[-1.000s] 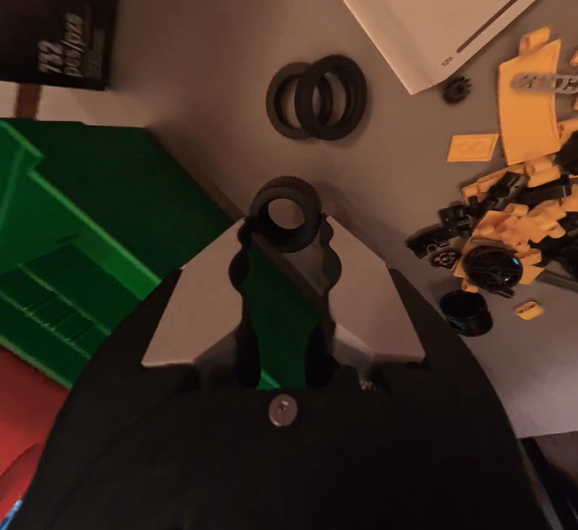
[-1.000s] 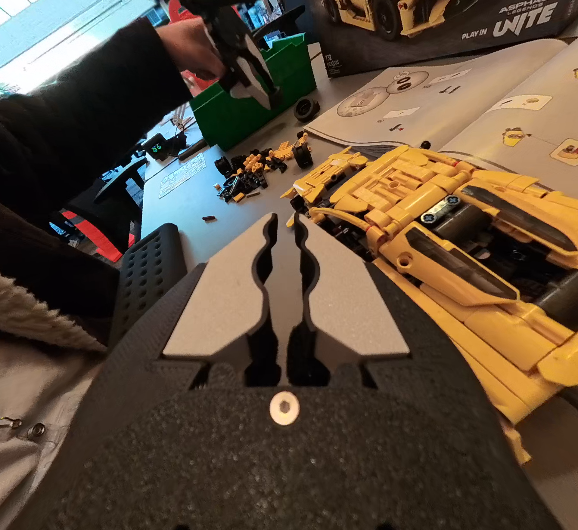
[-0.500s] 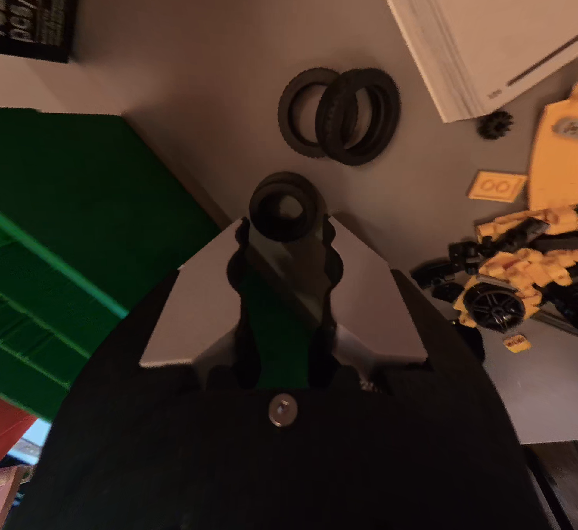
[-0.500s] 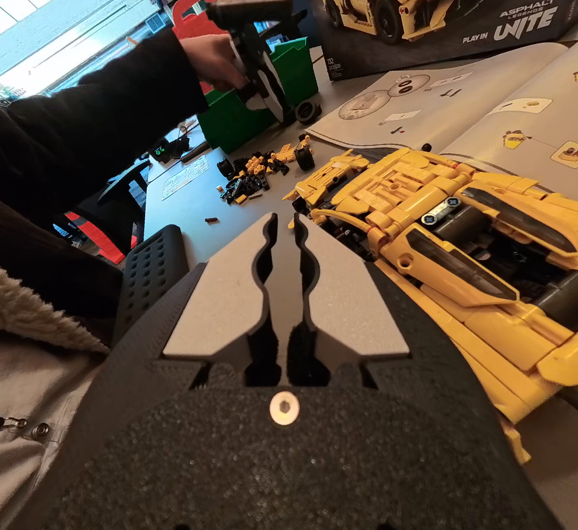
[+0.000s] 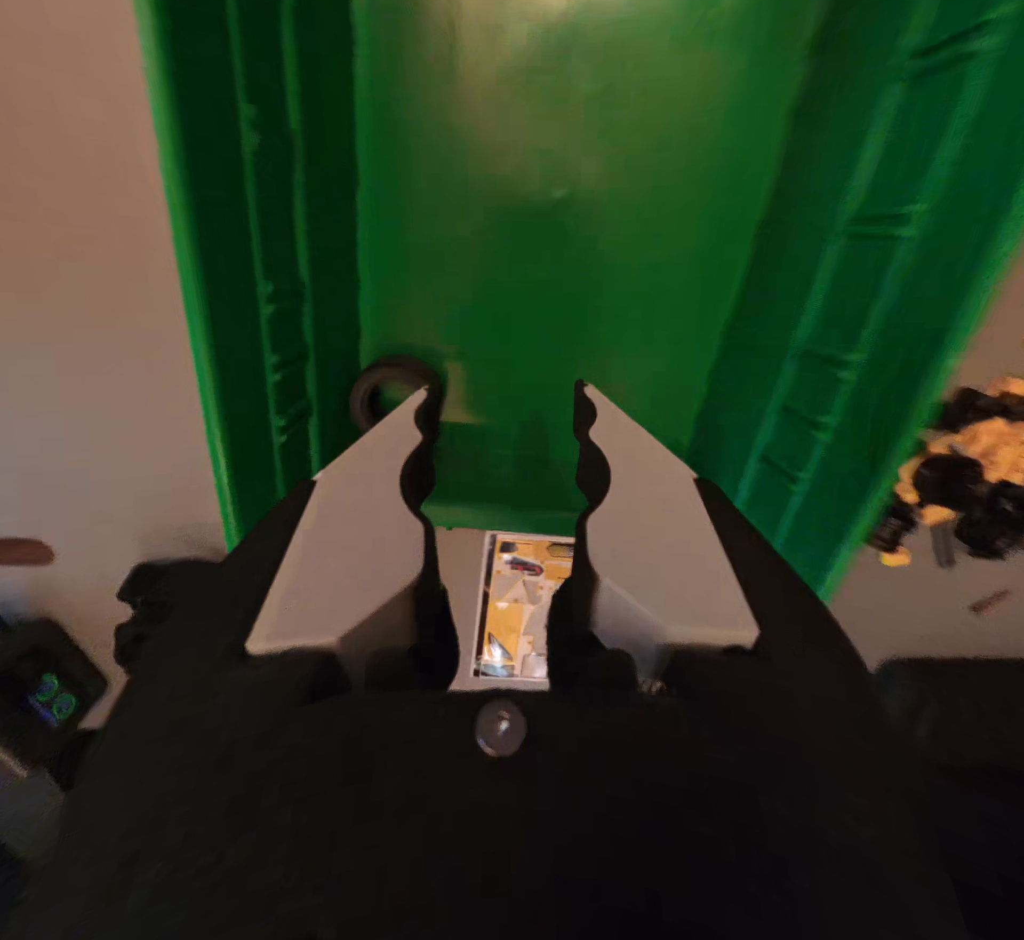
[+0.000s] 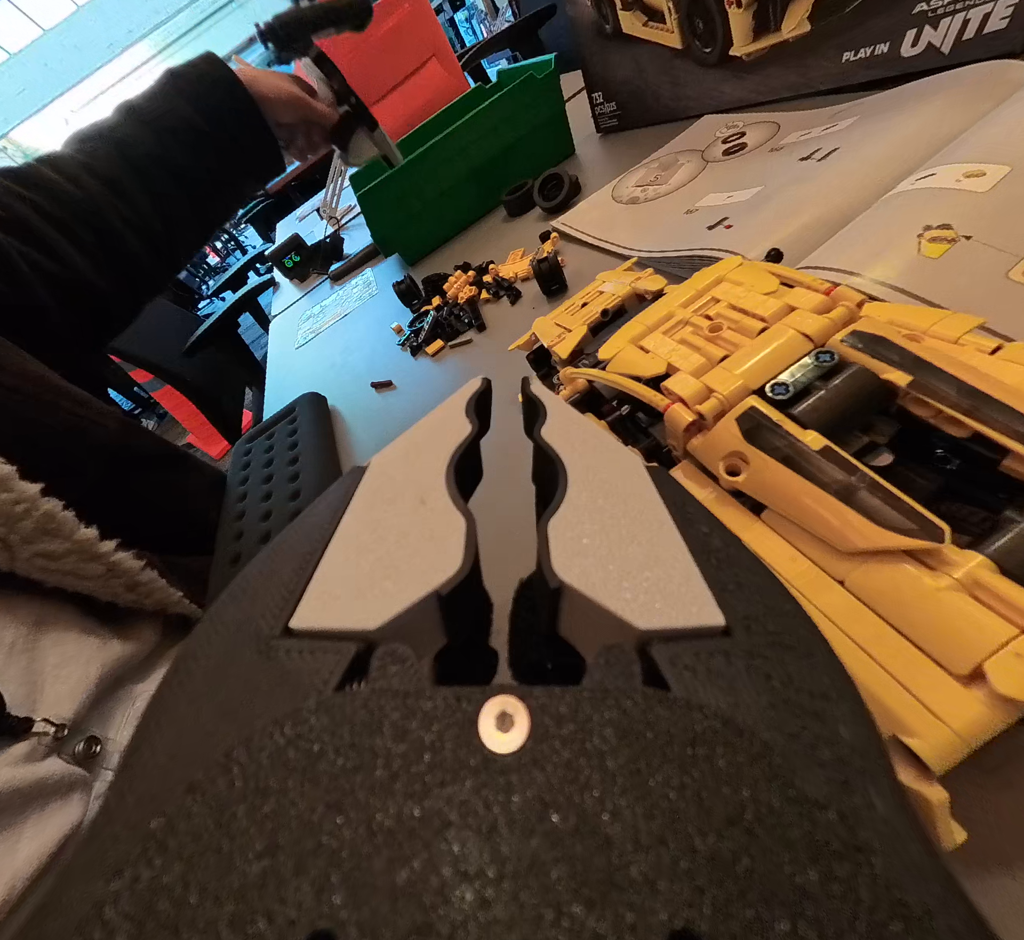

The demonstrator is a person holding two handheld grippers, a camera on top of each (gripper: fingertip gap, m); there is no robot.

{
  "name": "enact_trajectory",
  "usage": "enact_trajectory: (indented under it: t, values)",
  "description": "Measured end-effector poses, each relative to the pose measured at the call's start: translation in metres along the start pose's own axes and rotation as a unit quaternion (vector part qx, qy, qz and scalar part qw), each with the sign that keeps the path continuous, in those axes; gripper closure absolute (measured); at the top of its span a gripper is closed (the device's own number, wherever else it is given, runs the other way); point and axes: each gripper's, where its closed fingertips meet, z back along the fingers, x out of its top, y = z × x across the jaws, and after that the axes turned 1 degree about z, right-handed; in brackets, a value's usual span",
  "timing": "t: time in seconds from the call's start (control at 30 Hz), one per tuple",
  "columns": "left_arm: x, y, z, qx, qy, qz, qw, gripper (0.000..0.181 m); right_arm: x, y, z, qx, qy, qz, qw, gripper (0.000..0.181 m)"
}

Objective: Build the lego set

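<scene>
Body built, wheels pending.
Our left gripper [image 5: 501, 395] fingers spread over green plastic bin [image 5: 554, 193], black rubber tyre [image 5: 382, 387] inside; right gripper [image 6: 505, 392] fingers nearly closed, empty, beside yellow brick car [image 6: 776, 414].

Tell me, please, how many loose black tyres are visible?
3 tyres: one in the green bin, two on the table beside it; others may hide in the parts pile.

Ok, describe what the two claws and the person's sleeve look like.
Each claw, left and right, has two pale grey wedge-shaped fingers with wavy black inner pads, on a grainy black body with one silver screw. The sleeve is dark, over a pale jacket with fleecy trim.
</scene>
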Motion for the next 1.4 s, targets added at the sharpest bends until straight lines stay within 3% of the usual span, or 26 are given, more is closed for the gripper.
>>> enact_trajectory:
  t: [0.27,0.37,0.47,0.57,0.63,0.7,0.77,0.83,0.97,1.13,1.4]
  values:
    - [-0.032,0.036,-0.049,0.075,0.058,0.023,0.995,0.135,0.001,-0.002,0.001,-0.004,-0.003,0.000,1.000,0.172]
    - [-0.037,0.041,-0.056,0.080,0.060,0.013,0.995,0.171,0.001,-0.002,0.001,-0.003,-0.004,-0.003,1.000,0.172]
    - [-0.037,0.042,-0.052,0.079,0.056,-0.010,0.995,0.172,0.000,-0.001,0.001,-0.004,-0.001,0.002,1.000,0.172]
    - [-0.029,0.036,-0.027,0.093,0.035,-0.038,0.994,0.172,0.000,-0.001,0.001,-0.004,-0.002,0.000,1.000,0.172]
    - [-0.009,0.007,0.004,0.073,-0.015,-0.073,0.994,0.172,0.000,-0.002,0.001,-0.004,-0.003,-0.002,1.000,0.172]
    - [0.014,-0.050,0.039,0.016,-0.084,-0.139,0.987,0.173,-0.001,-0.001,0.000,-0.003,0.000,-0.001,1.000,0.172]
    - [0.025,-0.119,0.064,-0.037,-0.125,-0.230,0.964,0.173,-0.002,-0.001,-0.001,-0.002,0.005,0.002,1.000,0.172]
    - [0.021,-0.176,0.069,-0.060,-0.123,-0.322,0.937,0.173,-0.003,0.000,-0.002,-0.002,0.008,0.005,1.000,0.172]
    - [0.007,-0.224,0.023,-0.024,-0.047,-0.426,0.903,0.172,-0.001,0.000,0.000,-0.005,0.002,0.006,1.000,0.172]
    - [-0.002,-0.223,-0.044,-0.003,0.037,-0.438,0.898,0.172,0.002,0.000,0.002,-0.006,-0.005,0.010,1.000,0.172]
    - [-0.009,-0.222,-0.079,-0.009,0.047,-0.428,0.903,0.171,0.001,0.002,-0.001,-0.007,0.002,0.021,1.000,0.172]
